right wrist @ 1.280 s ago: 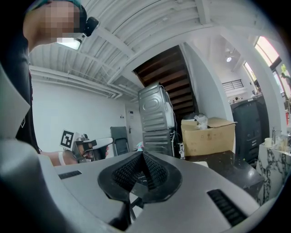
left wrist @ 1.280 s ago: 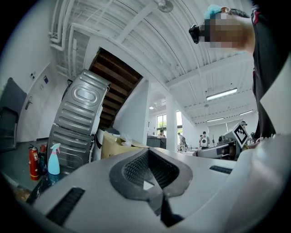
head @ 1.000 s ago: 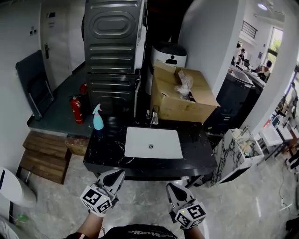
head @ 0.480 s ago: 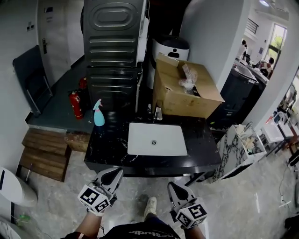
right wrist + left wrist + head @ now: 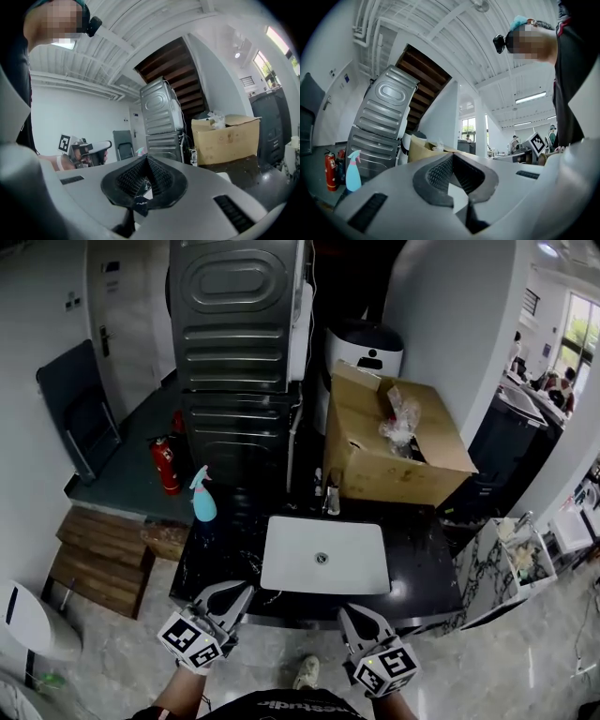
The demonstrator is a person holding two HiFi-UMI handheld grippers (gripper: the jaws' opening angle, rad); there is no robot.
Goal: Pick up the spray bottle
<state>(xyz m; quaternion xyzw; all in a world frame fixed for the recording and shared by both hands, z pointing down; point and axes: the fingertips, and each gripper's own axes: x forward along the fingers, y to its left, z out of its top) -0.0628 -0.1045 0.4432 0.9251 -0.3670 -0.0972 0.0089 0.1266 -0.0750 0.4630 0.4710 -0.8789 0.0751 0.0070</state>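
The spray bottle (image 5: pixel 201 498) is teal with a pink trigger. It stands upright at the far left corner of the black marble counter (image 5: pixel 220 554). In the left gripper view the spray bottle (image 5: pixel 353 171) shows low at the left, well ahead of the jaws. My left gripper (image 5: pixel 244 588) hovers at the counter's near edge, shut and empty, with the bottle farther off and a little to its left. My right gripper (image 5: pixel 346 612) is beside it at the near edge, also shut with nothing held. In their own views the left gripper (image 5: pixel 455 176) and right gripper (image 5: pixel 146 176) have their jaws pressed together.
A white sink basin (image 5: pixel 325 554) is set in the counter's middle, with a tap (image 5: pixel 325 495) behind it. An open cardboard box (image 5: pixel 394 442) stands at the back right. Stacked grey appliances (image 5: pixel 239 352) rise behind. A red fire extinguisher (image 5: pixel 166 465) and wooden steps (image 5: pixel 98 554) are to the left.
Both grippers and the view have come closer to the counter, whose near edge now lies at the fingertips. The bottle has not moved. Both jaws stay shut.
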